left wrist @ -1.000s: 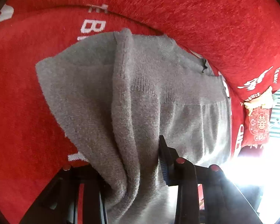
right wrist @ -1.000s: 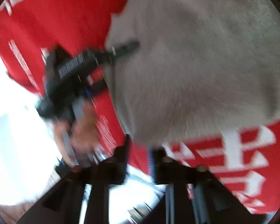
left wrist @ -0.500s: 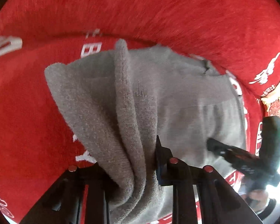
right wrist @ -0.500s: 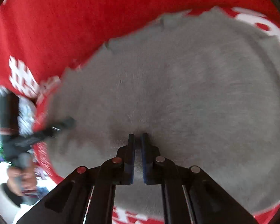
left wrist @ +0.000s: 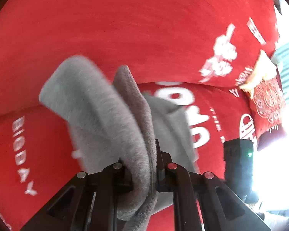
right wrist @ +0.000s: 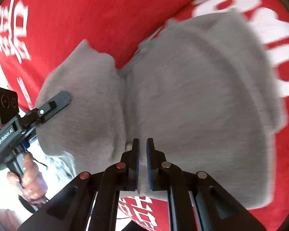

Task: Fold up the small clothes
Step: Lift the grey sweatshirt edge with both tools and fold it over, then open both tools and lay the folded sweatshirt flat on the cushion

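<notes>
Grey knit garment (right wrist: 192, 100), centre frame over red printed cover (left wrist: 125, 28), looks soft, light, limp; left gripper (left wrist: 142, 165) clenches bunched edge, right gripper (right wrist: 142, 154) pinches near hem; hemmed edges judged best holds.

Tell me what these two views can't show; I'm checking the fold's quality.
- Left wrist view: the grey garment bunches over the left claw, hiding its held edge; its far corner is motion-blurred.
- Right wrist view: the right claw covers the pinched spot; the garment's right edge is smeared.
- Garment type: unclear in both.
</notes>
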